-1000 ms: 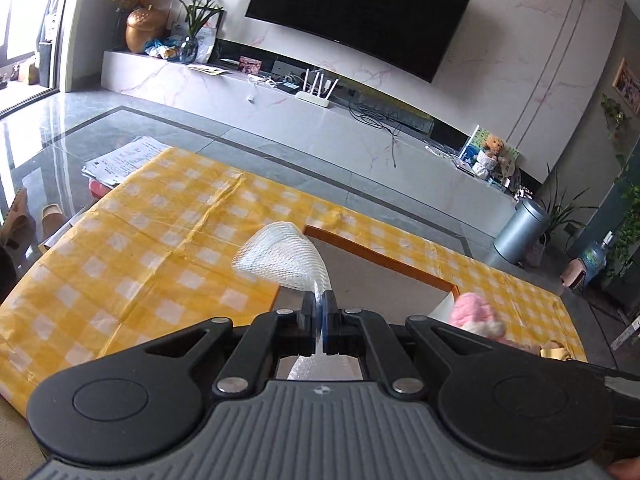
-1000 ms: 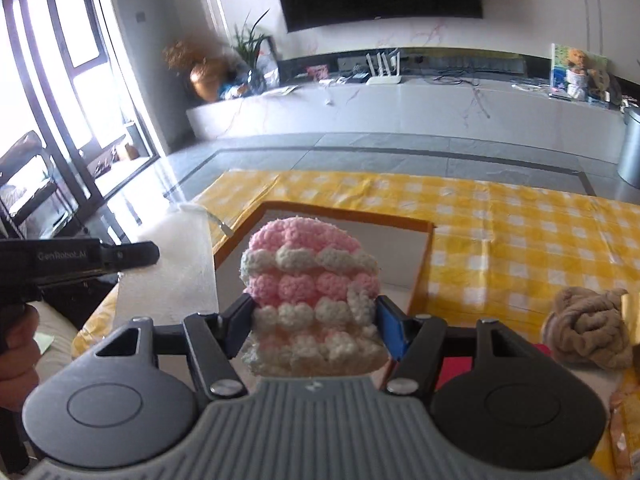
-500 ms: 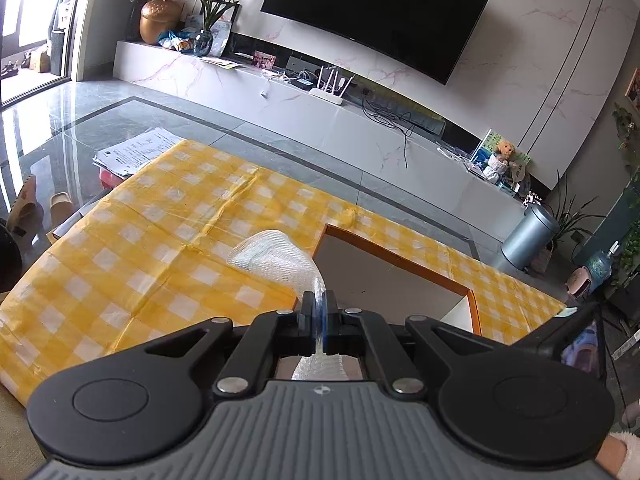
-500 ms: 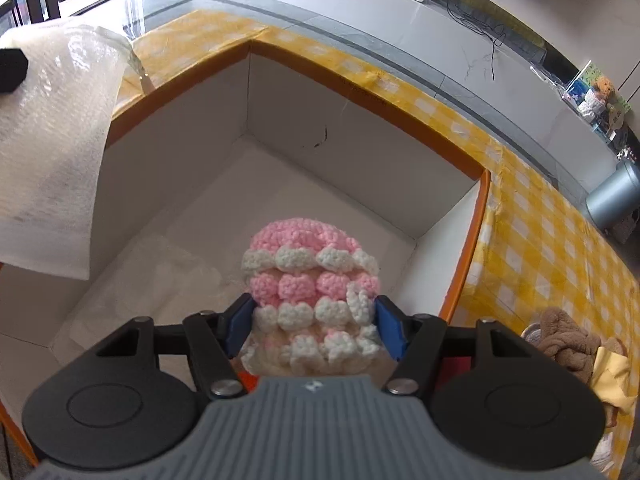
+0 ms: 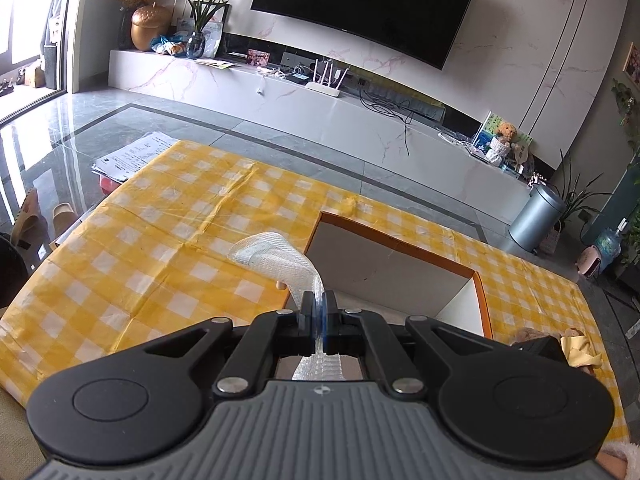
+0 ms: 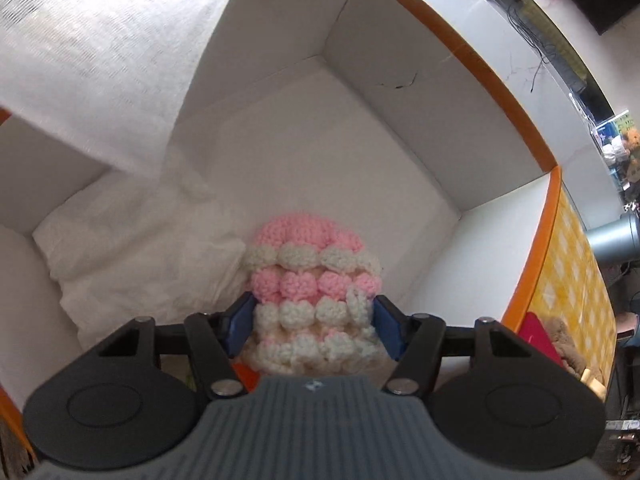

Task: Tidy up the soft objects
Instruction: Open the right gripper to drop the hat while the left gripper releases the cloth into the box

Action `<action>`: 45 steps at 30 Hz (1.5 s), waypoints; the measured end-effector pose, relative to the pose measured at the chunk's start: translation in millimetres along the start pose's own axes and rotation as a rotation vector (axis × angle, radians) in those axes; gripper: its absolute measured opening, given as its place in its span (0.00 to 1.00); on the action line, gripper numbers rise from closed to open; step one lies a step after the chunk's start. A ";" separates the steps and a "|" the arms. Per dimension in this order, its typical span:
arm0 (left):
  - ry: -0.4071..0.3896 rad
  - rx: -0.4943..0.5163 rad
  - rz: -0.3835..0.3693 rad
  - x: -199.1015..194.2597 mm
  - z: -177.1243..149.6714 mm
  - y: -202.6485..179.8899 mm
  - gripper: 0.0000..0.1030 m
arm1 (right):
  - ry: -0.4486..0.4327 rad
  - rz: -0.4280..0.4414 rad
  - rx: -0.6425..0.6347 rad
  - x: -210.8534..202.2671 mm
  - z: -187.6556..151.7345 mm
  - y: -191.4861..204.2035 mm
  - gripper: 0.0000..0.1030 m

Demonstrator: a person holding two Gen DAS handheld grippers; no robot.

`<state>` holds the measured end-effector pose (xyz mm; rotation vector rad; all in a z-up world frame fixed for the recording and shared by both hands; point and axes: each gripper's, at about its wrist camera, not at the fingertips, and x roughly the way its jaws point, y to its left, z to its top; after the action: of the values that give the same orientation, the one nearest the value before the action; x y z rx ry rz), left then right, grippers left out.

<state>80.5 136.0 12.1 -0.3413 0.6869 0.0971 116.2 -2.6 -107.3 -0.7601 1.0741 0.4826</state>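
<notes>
Inside the box (image 6: 424, 92), bare floor lay open from 12 to 2 o'clock of the right tool (image 6: 310, 322). Crumpled white wrap (image 6: 132, 264) filled 9 to 10 o'clock, and a hanging foam sheet (image 6: 100, 48) blocked 11 o'clock.

right gripper (image 6: 312, 322) lowered crochet hat (image 6: 310, 284) deeper into box (image 6: 500, 96), now near its floor

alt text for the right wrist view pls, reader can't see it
The right tool grips a pink-and-white crocheted piece and holds it inside an open white box with an orange rim, above the box floor. A white bubble-wrap sheet hangs over the box's left side, and crumpled white padding lies on the floor at left.
</notes>
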 end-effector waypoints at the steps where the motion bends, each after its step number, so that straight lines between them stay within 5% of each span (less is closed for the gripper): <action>1: 0.004 0.000 -0.009 0.3 -0.2 -0.4 0.03 | -0.005 -0.018 -0.023 -1.0 -2.5 2.5 0.59; 9: 0.011 0.031 -0.012 0.5 -2.7 -5.1 0.03 | -0.082 -0.135 -0.019 -15.5 -3.4 2.8 0.71; 15: -0.025 0.129 -0.028 1.4 1.8 -20.2 0.03 | -0.287 -0.220 0.015 -45.1 -12.2 -30.0 0.86; 22: 0.050 0.213 -0.088 33.2 -5.5 -34.2 0.03 | -0.452 -0.184 0.279 -71.8 -34.5 -89.5 0.93; 31: 0.154 0.281 -0.109 75.1 -30.6 -49.8 0.03 | -0.564 -0.105 0.667 -53.7 -75.4 -136.5 0.93; 40: 0.229 0.368 -0.129 90.3 -33.4 -57.1 0.04 | -0.581 -0.076 0.770 -46.7 -97.4 -155.6 0.89; 43: 0.239 0.406 -0.049 91.0 -38.8 -57.7 0.11 | -0.580 -0.071 0.774 -47.6 -99.5 -154.2 0.89; 44: 0.236 0.431 -0.011 90.3 -41.5 -59.9 0.24 | -0.583 -0.070 0.771 -48.7 -99.6 -152.8 0.89; 45: 0.226 0.471 0.027 90.1 -44.3 -64.2 0.50 | -0.586 -0.070 0.766 -49.4 -99.6 -151.9 0.89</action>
<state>136.0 58.5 -59.3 0.1117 0.9128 -0.0792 140.0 -177.1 -41.1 0.0363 0.5939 0.1781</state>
